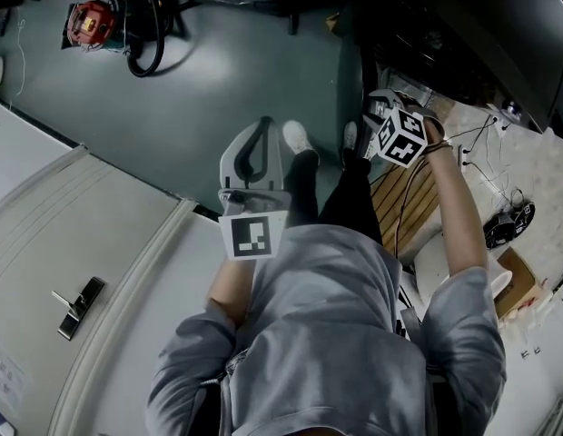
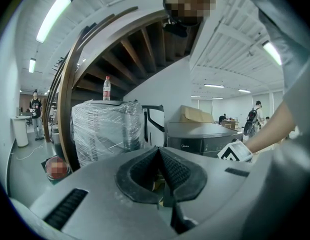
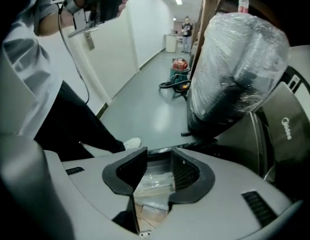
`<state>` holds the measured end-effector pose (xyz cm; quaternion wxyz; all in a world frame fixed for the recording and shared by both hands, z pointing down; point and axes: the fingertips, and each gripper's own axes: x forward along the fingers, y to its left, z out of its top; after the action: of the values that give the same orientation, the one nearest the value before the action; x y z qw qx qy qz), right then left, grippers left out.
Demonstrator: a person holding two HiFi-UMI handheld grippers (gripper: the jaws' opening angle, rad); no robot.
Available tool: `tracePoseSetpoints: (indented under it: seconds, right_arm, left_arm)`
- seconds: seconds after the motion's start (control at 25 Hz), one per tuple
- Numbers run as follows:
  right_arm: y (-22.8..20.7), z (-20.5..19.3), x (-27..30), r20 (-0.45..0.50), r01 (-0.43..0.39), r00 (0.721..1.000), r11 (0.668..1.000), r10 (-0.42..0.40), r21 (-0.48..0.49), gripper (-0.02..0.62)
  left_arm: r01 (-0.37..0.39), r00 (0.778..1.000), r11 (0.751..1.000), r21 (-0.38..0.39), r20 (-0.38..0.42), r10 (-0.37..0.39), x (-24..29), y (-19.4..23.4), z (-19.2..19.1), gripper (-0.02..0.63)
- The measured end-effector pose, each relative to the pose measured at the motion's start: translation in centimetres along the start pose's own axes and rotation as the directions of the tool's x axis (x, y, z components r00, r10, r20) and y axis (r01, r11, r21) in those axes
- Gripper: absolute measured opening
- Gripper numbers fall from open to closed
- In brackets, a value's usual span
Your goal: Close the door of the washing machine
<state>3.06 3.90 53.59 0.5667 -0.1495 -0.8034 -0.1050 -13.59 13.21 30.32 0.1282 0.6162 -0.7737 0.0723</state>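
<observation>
washing machine [image 3: 287,129] sits at three o'clock in the right gripper view, its door not clearly shown. right gripper [image 3: 159,156], jaws apart and empty, looks nearer. left gripper [image 2: 159,151], jaws pinched together on nothing, sits at its nine o'clock.

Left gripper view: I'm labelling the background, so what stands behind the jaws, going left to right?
Standing person → curved wooden beam → plastic-wrapped bundle → dark grey washing machine → right gripper's marker cube.
</observation>
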Motion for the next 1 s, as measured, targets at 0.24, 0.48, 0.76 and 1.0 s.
tracePoseSetpoints:
  seconds: [0.24,0.48,0.76,1.0]
  right_arm:
    - [4.0,1.4,2.5,-0.016,0.056,0.998,0.998,-0.057,-0.018,0.09]
    - [4.2,1.0,3.7,-0.058,0.174,0.982,0.982,-0.178,-0.079,0.037]
    - [4.0,0.6,3.4,-0.065,0.193,0.978,0.979,-0.197,-0.057,0.034]
    - [3.4,-1.2,2.7,-0.078,0.257,0.963,0.966,-0.258,-0.027,0.034]
  left_arm:
    - [0.015,1.0,1.0,-0.002,-0.002,-0.015,0.8,-1.3,-0.2,-0.002]
    - [0.013,1.0,1.0,0.01,-0.011,-0.013,0.8,-0.8,-0.2,-0.002]
    - [0.017,1.0,1.0,0.006,-0.014,-0.017,0.8,-0.9,-0.2,-0.002]
    - [0.044,0.999,0.999,0.018,-0.02,-0.044,1.3,-1.9,-0.3,-0.002]
